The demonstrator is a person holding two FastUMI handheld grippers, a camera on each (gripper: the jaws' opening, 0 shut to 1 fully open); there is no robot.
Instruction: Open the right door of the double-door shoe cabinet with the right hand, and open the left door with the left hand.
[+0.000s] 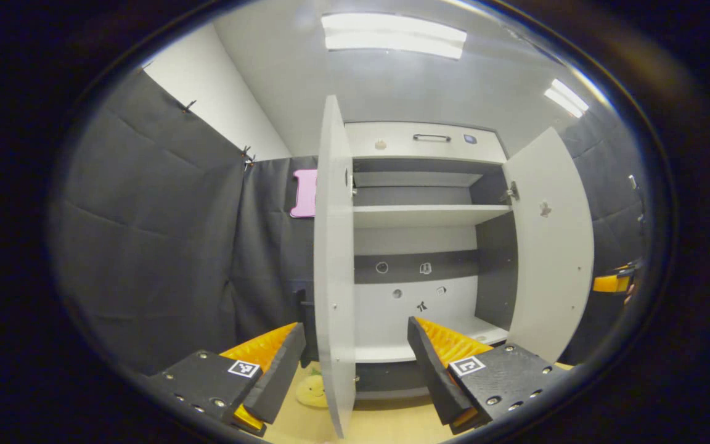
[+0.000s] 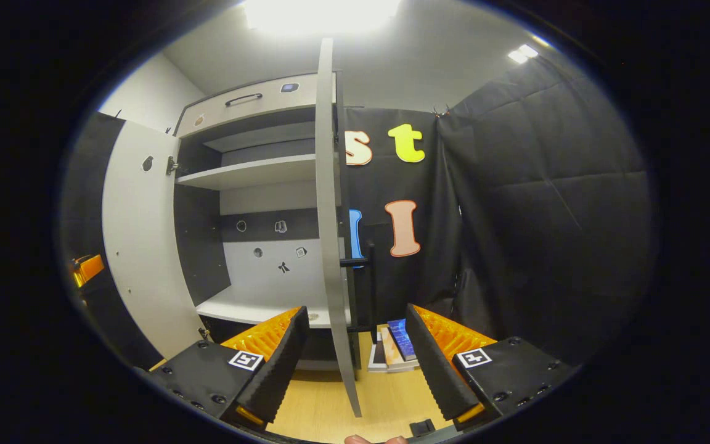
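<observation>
The white shoe cabinet (image 1: 423,213) has both doors swung wide, baring grey and white shelves. In the left gripper view its left door (image 1: 333,259) stands edge-on between the fingers of my left gripper (image 1: 355,330), which is open, neither finger pressing on it. The right door (image 1: 549,240) hangs out at the right, with part of the other gripper (image 1: 612,283) beyond it. In the right gripper view the right door (image 2: 329,216) stands edge-on between the spread fingers of my right gripper (image 2: 356,317), also open. The left door (image 2: 139,246) is out at the left.
A yellow plush toy (image 1: 310,391) lies on the wooden floor (image 1: 386,425) by the left door's foot. Books (image 2: 395,348) and a black stand (image 2: 364,283) sit right of the cabinet. A drawer with a handle (image 1: 432,137) tops the cabinet. Black cloth walls close both sides.
</observation>
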